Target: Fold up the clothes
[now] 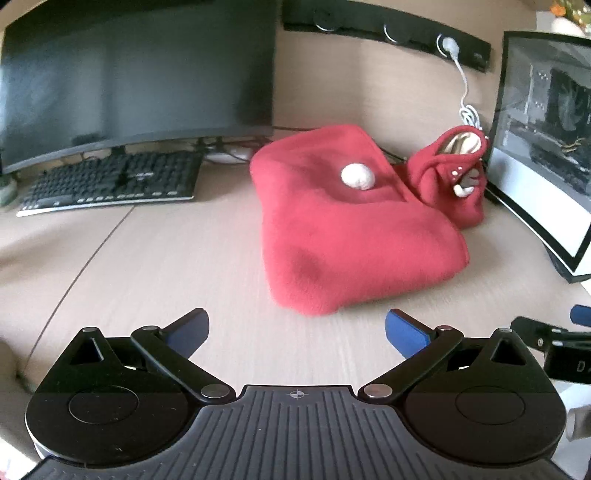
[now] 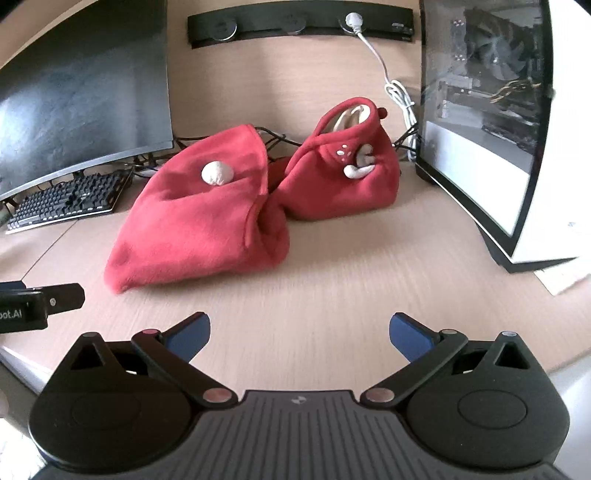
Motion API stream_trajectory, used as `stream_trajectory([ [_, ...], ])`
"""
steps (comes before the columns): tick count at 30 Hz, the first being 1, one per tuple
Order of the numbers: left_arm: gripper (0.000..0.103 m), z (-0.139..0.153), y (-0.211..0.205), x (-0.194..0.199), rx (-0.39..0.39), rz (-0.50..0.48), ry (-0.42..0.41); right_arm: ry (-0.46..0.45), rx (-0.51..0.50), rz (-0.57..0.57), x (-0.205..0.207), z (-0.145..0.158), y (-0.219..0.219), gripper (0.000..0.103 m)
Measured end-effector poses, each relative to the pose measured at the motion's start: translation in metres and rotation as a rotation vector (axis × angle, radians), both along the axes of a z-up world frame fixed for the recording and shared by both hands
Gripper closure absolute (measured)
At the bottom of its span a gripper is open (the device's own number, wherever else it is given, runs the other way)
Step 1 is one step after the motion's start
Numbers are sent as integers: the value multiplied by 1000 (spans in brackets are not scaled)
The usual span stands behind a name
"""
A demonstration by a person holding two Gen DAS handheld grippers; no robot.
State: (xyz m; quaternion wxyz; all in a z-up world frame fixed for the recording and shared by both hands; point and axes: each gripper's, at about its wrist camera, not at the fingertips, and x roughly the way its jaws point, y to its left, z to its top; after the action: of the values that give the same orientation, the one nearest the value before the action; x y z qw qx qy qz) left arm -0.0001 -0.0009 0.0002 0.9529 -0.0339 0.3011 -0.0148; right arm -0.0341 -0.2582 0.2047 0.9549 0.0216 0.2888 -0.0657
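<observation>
A red fleece garment (image 1: 343,229) lies folded in a thick bundle on the wooden desk (image 1: 166,280), with a white pompom (image 1: 357,176) on top. Its hood part (image 1: 454,177), with a cream lining and small white appliqués, bulges up at the right. In the right wrist view the bundle (image 2: 195,225) lies left of the hood (image 2: 343,177). My left gripper (image 1: 296,332) is open and empty, a short way in front of the bundle. My right gripper (image 2: 300,334) is open and empty, in front of the garment.
A dark curved monitor (image 1: 136,81) and a black keyboard (image 1: 110,181) stand at the left. A glass-sided PC case (image 2: 491,122) stands at the right. A black socket strip (image 2: 299,22) with a white cable (image 2: 399,96) runs along the back wall.
</observation>
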Motion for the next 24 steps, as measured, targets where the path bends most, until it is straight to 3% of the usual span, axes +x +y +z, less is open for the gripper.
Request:
stream_trajectory([
  [7,0,3,-14,-1,11,-4,28,-64,68,6,-12,0,-4,0],
  [14,0,6,-28,-2,21,-9,55,22,37,60,-3,-2,-17,0],
  [24,0,9,-45,1,49,-10,87,63,97,44,16,-5,-51,0],
])
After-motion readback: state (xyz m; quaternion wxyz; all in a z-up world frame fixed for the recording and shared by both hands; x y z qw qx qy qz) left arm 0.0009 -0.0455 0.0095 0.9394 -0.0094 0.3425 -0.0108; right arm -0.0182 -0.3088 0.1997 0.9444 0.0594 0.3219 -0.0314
